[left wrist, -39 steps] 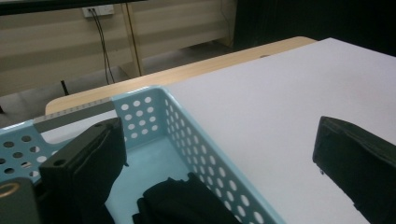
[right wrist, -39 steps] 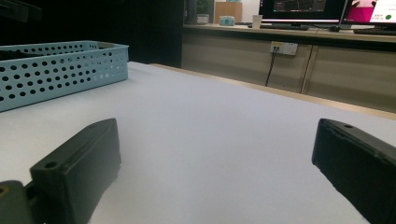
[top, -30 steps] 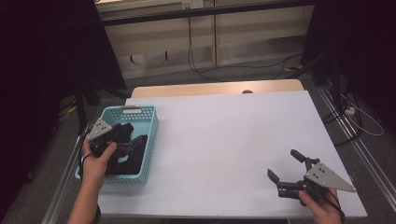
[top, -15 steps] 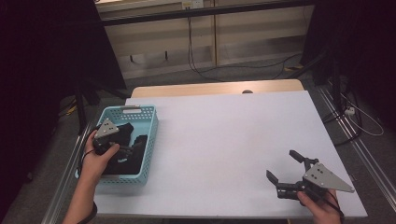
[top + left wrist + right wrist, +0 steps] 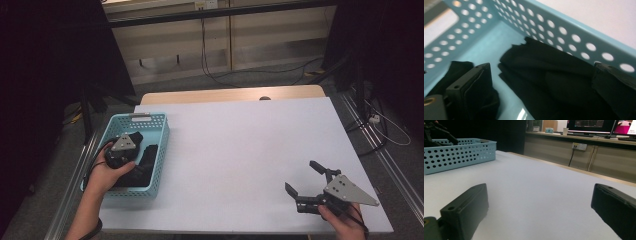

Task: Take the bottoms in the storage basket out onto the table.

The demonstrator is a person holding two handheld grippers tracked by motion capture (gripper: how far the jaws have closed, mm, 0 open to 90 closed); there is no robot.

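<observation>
White table point(image 5: 240, 150) takes most of the scene, bare across the middle and right, so there's plenty of room to lay something out. Wooden strip along its far edge.

Teal perforated basket point(image 5: 159, 150) sits at the left edge of the table, near side, close to the person's left arm, so it's an easy reach. It holds dark folded cloth, black, likely garments; exact type can't be told. In the left gripper view the black cloth point(image 5: 554, 82) lies on the basket floor against the holed wall, with a smaller dark piece point(image 5: 456, 72) at the left.

Left gripper point(image 5: 131, 150) is down inside the basket, tilted onto the cloth. Its jaws stand apart, one either side of the big folded piece, nothing pinched yet. Looks like it's lining up to grab that piece and lift it out.

Right gripper point(image 5: 306, 181) rests low over the table at the near right corner, well apart from the basket. Jaws wide apart, nothing between them but bare white surface. It's pointed left toward the basket point(image 5: 459, 152), probably parked there waiting to receive or help spread the cloth.
</observation>
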